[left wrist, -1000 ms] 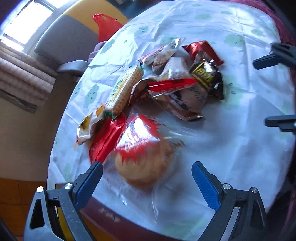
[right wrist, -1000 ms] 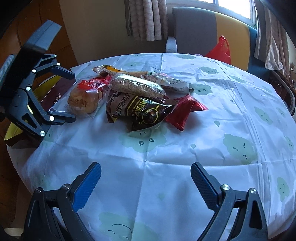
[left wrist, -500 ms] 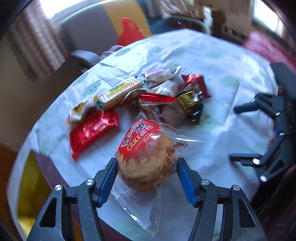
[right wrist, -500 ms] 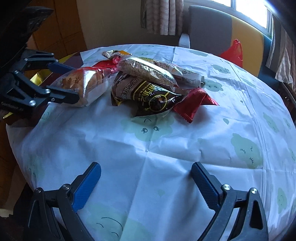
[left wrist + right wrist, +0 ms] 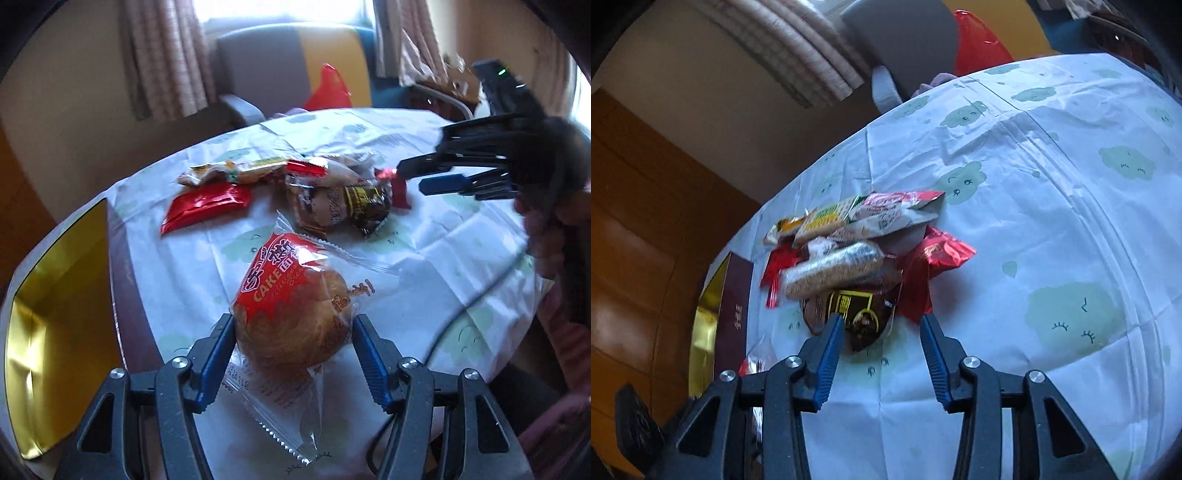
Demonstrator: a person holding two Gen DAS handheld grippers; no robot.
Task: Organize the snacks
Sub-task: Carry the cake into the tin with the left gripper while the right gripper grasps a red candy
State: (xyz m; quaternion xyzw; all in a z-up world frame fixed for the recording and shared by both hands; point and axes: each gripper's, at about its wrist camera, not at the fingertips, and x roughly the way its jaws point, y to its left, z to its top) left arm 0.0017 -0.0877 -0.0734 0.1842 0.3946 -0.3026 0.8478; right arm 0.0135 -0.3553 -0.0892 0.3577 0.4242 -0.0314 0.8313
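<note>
A round cake in a clear packet with a red label [image 5: 291, 306] is clamped between the blue pads of my left gripper [image 5: 293, 332], held just above the tablecloth. The loose snack pile [image 5: 332, 192] lies further back. My right gripper [image 5: 882, 325] is at the near end of that pile, and its jaws are closing. A dark brown packet [image 5: 864, 317] lies between them. The left pad is at its edge and the right pad stands clear of it. In the left wrist view the right gripper [image 5: 424, 177] shows at the right of the pile.
A box with a gold lining [image 5: 55, 332] sits at the table's left edge, also seen as the box [image 5: 709, 325]. Behind the table [image 5: 480, 258] are a grey and yellow chair [image 5: 288, 62] and a red bag [image 5: 328, 88]. A person's hand [image 5: 554, 221] and a cable [image 5: 461, 321] are at the right.
My left gripper shut on the cake packet and carried it off the pile toward the near edge. My right gripper rolled, moved up to the pile, and its jaws narrowed around the dark packet.
</note>
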